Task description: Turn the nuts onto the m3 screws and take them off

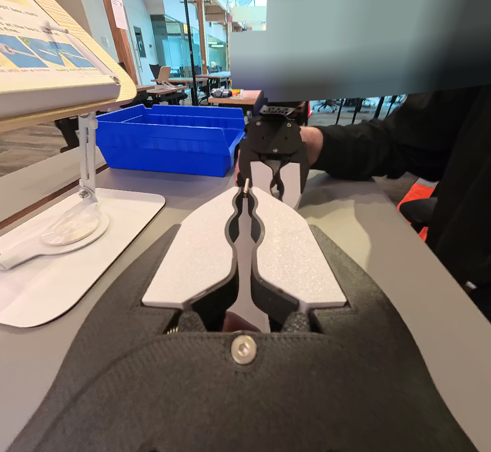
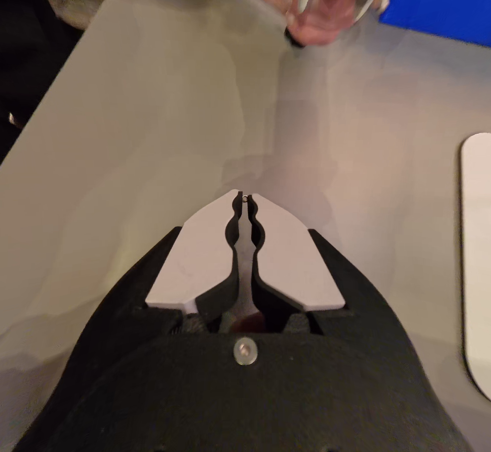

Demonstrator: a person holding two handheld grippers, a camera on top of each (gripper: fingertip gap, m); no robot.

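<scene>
Left gripper pinching slim metal screw, right gripper pinching tiny nut

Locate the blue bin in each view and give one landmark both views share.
Left wrist view: the blue bin sits left of centre, on the far side of the grey table.
Right wrist view: only a corner of it shows, top right.
Shared landmark: the white stand base.

A blue bin sits on the grey table beside a white document stand.
</scene>
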